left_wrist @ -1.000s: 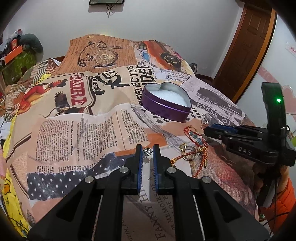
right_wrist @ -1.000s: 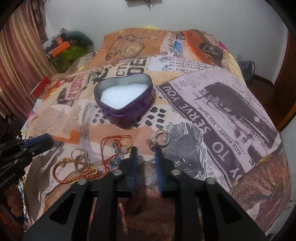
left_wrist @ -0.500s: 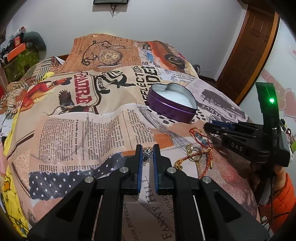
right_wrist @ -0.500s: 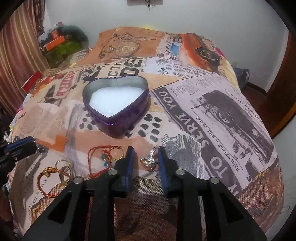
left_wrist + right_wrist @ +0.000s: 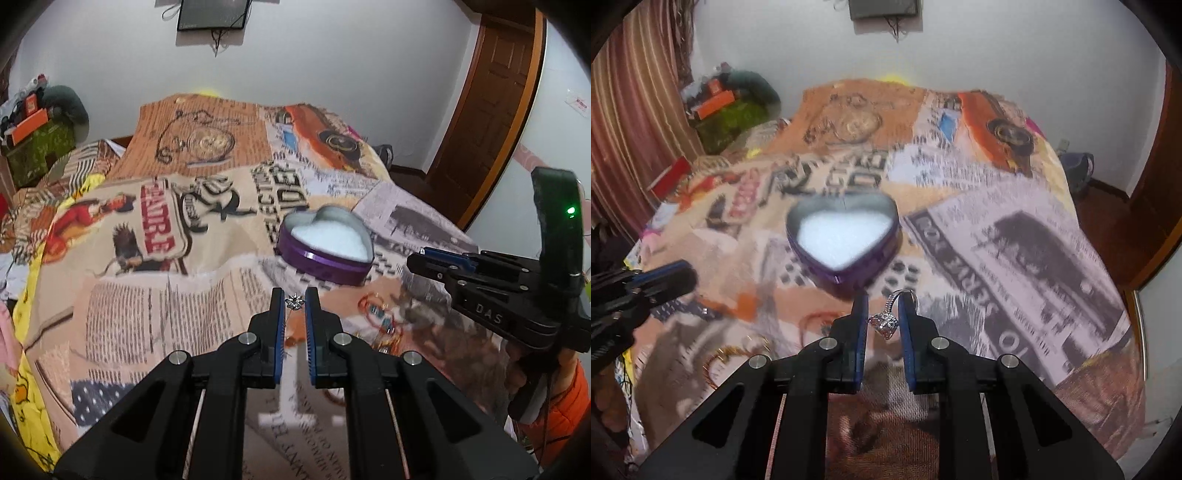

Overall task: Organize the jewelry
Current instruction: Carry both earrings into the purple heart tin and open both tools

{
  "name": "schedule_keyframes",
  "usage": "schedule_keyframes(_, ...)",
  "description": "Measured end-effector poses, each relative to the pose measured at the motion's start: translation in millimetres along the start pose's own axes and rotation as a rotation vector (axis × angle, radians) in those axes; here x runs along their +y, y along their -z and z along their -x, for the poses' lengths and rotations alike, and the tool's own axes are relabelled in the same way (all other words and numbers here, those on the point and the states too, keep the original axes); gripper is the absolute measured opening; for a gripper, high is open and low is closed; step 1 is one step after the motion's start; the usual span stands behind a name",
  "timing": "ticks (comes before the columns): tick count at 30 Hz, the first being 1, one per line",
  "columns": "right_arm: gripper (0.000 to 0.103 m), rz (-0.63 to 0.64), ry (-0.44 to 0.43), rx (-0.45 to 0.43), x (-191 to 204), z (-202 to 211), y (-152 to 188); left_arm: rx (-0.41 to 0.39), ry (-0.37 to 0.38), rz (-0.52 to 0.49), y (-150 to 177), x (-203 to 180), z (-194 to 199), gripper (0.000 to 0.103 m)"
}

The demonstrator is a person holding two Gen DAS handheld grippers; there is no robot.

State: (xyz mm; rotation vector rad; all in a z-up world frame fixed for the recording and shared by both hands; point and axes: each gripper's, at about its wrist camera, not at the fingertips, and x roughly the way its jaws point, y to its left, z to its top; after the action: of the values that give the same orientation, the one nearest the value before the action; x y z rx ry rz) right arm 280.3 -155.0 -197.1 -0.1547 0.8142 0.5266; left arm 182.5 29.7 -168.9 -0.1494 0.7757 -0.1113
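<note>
Left wrist view: heart-shaped tin (image 5: 325,251) sits right of frame centre on the printed bedspread (image 5: 155,295); wall is glossy purple metal with a bright rim band, inside is a flat white foam-like pad, nothing else visible in it; lid not seen. Left gripper (image 5: 294,303) at lower centre, black plastic arms, blue ribbed pads; the 2 fingers stand close together and pinch a small silver star-shaped stud (image 5: 294,302) at their tips, a thin post running down between the pads; the stud sits just below the tin in the frame. Loose jewelry (image 5: 376,314) lies on the cloth at centre right, red cord loop with blue beads and gold rings, blurred. Right gripper (image 5: 417,260) enters from the right edge, black with blue tips; its opening cannot be judged from this angle.

Right wrist view: same tin (image 5: 846,240) at frame centre, heart point toward the camera, white pad filling it, image motion-blurred. Right gripper (image 5: 884,314) at lower centre; fingers clamped on a silver ring (image 5: 886,319), faceted pinkish stone cluster facing the lens, thin round band arching up past the right pad; ring is held just below the tin's point. Red and gold bracelets (image 5: 746,347) lie smeared at lower left; left gripper's (image 5: 683,275) blue tips at the left edge.
</note>
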Motion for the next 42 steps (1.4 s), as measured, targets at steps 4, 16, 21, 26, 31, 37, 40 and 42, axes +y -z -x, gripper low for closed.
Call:
schedule_keyframes(4,0.015,0.002,-0.029,-0.047,4.2,10.3,-15.6,-0.037,-0.002,-0.017,-15.2,-3.3,1.7,0.009)
schedule_keyframes(16,0.015,-0.001,-0.063,-0.11,9.8,4.2,-49.1,-0.072,-0.006,-0.026,-53.0,-2.0,-23.0,0.009)
schedule_keyframes(21,0.015,-0.016,-0.085,-0.098,8.3,-7.9,-54.8,-0.048,0.005,-0.011,-63.0,1.8,-44.6,0.009)
schedule_keyframes(26,0.015,-0.025,-0.116,-0.073,5.6,-21.6,-58.5,0.002,0.055,-0.018,-66.5,3.2,-65.4,0.009)
schedule_keyframes(31,0.015,0.001,-0.107,-0.035,5.4,-35.0,-61.5,0.065,0.104,-0.02,-64.1,3.2,-87.4,0.009)
schedule_keyframes(37,0.015,-0.011,-0.159,0.019,1.9,-49.7,-63.1,0.099,0.137,-0.023,-60.2,1.8,-97.6,0.009)
schedule_keyframes(40,0.015,-0.017,-0.169,0.046,0.7,-55.8,-62.9,0.108,0.139,-0.028,-61.0,0.8,-100.4,0.009)
schedule_keyframes(42,0.015,-0.018,-0.171,0.063,-0.1,-60.0,-63.0,0.113,0.134,-0.035,-61.2,-0.1,-100.8,0.009)
